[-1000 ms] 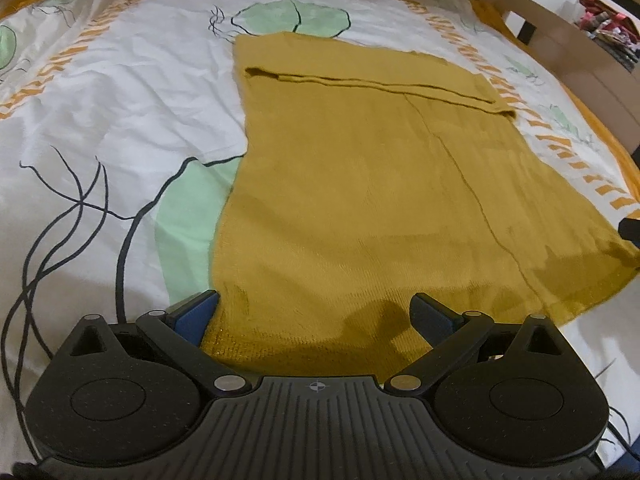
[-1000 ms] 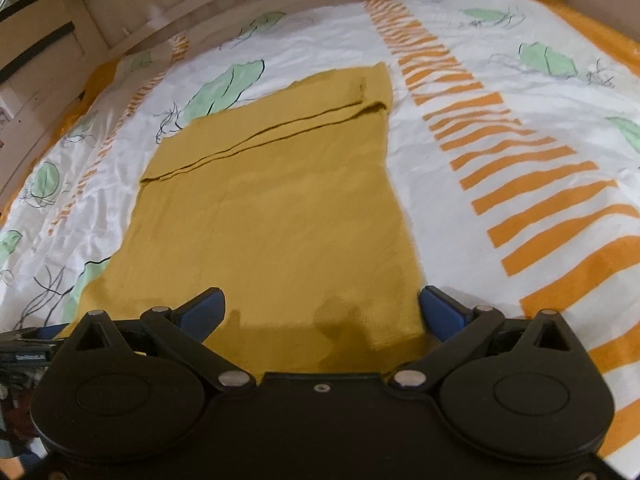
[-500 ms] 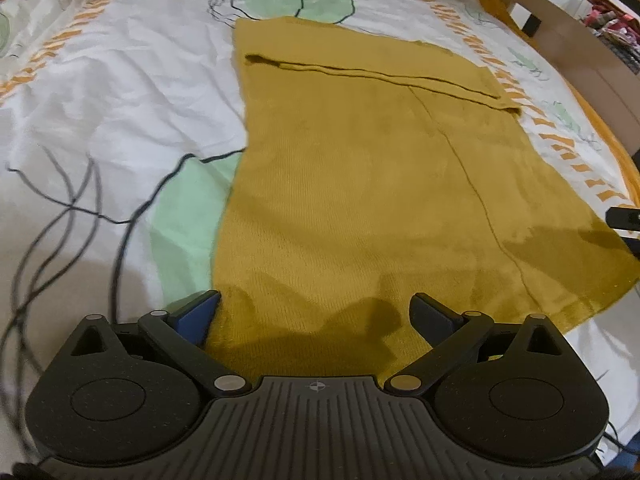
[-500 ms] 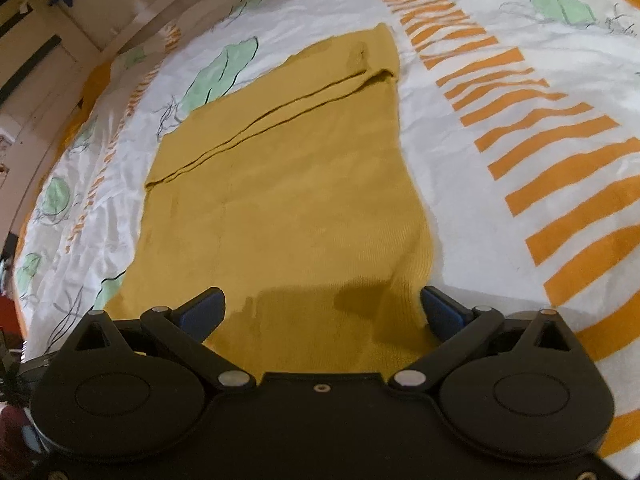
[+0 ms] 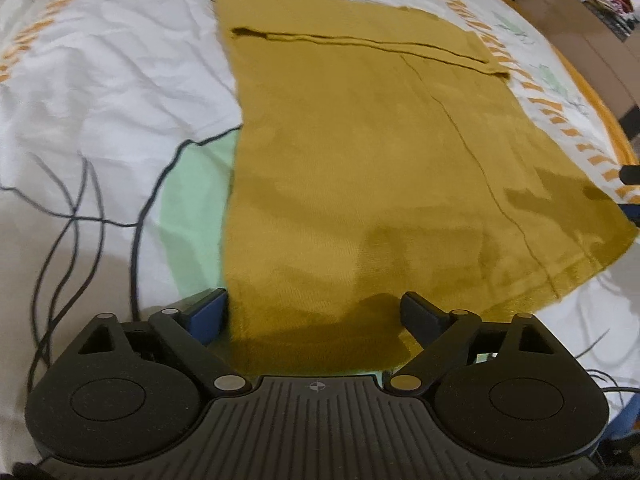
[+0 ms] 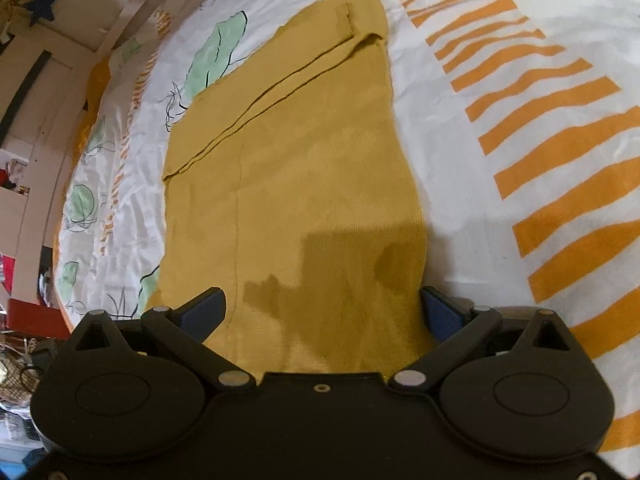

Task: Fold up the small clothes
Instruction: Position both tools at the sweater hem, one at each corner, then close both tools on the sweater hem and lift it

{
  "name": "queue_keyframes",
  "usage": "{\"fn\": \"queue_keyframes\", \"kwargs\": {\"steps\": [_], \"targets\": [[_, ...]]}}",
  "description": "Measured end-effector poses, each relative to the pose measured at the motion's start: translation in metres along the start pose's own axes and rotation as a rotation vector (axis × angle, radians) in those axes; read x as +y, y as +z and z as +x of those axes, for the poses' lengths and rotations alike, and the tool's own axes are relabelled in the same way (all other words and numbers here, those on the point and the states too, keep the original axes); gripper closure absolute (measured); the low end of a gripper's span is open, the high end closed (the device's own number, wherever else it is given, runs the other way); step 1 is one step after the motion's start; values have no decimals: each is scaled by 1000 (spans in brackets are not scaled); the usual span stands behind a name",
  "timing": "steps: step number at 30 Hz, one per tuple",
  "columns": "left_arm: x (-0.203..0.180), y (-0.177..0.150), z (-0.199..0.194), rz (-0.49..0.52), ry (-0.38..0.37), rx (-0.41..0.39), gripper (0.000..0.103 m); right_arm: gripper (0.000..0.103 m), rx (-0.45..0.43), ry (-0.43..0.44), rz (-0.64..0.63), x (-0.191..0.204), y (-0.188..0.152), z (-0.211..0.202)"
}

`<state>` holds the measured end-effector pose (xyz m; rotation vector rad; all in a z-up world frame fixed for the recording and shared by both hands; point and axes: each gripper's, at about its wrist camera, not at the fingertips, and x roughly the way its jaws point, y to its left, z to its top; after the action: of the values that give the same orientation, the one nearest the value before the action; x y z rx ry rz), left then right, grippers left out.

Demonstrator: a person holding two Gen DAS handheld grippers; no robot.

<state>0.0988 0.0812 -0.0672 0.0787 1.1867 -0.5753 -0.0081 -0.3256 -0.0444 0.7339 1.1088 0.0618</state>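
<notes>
A mustard-yellow knit garment point(image 5: 360, 168) lies flat on the bed, its far end folded over in a band; it also shows in the right wrist view point(image 6: 296, 184). My left gripper point(image 5: 314, 314) is open over the garment's near left corner, the left finger just off the cloth edge. My right gripper point(image 6: 322, 310) is open over the near right corner, the right finger at the cloth's side edge. Both hover low at the near hem, holding nothing. The other gripper's tip point(image 5: 630, 174) peeks in at the left view's right edge.
The bedsheet point(image 5: 100, 92) is white with green leaves, black lines and orange stripes point(image 6: 560, 152). A wooden bed frame point(image 5: 580, 20) runs along the far right. The bed's left edge and room clutter point(image 6: 24, 320) show in the right wrist view.
Both grippers have moved forward and lower toward the garment's near hem, so the cloth fills more of each view. The jaws stayed open. The garment has not moved.
</notes>
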Motion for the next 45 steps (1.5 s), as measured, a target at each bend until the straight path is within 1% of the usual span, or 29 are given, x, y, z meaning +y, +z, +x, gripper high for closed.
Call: {"fn": "queue_keyframes", "kwargs": {"steps": [3,6,9,12,15,17,22,24,25,27,29,32,34,37,38,39,40,41,42,43,45], "targets": [[-1,3,6,12,-27,14,12,2,12,-9,-13,2,1,4],[0,6,12,-2,-51,15,12,1,12,-8,-25,3,2,9],[0,10,18,-16,-61,20,12,1,9,-4,-23,2,5,15],[-2,12,19,-8,-59,23,13,1,10,-6,-23,1,6,17],[-3,8,13,-1,-59,13,19,1,17,-3,-37,3,3,12],[-1,4,7,1,-66,9,26,1,25,2,-39,4,0,7],[2,-4,-4,-13,-71,1,34,2,41,17,-68,8,-11,-3],[2,-8,-9,-21,-59,-12,39,2,42,19,-84,9,-14,-6],[3,-10,-12,-28,-51,-22,44,2,42,18,-92,10,-16,-7],[6,-13,-15,-51,-49,-43,50,2,37,18,-108,11,-18,-8],[10,-13,-17,-84,-47,-59,59,2,33,15,-120,12,-19,-7],[19,-14,-20,-144,-58,-82,67,4,26,8,-136,13,-20,-7],[24,-16,-21,-169,-64,-93,70,8,20,5,-141,12,-22,-9],[27,-17,-23,-188,-62,-113,74,23,1,-2,-126,6,-22,-13],[27,-18,-23,-192,-61,-121,77,36,-2,-7,-126,3,-22,-14],[27,-19,-23,-197,-59,-130,79,54,2,-7,-127,1,-23,-13],[28,-20,-24,-208,-63,-141,86,65,18,4,-118,-3,-24,-12],[28,-21,-25,-220,-75,-152,91,85,29,17,-99,-7,-26,-10],[30,-22,-27,-239,-90,-167,93,90,32,30,-78,-13,-27,-9],[32,-23,-29,-252,-99,-180,98,91,22,35,-76,-15,-29,-9],[34,-24,-33,-282,-110,-206,98,92,-16,53,-74,-16,-31,-13]]}}
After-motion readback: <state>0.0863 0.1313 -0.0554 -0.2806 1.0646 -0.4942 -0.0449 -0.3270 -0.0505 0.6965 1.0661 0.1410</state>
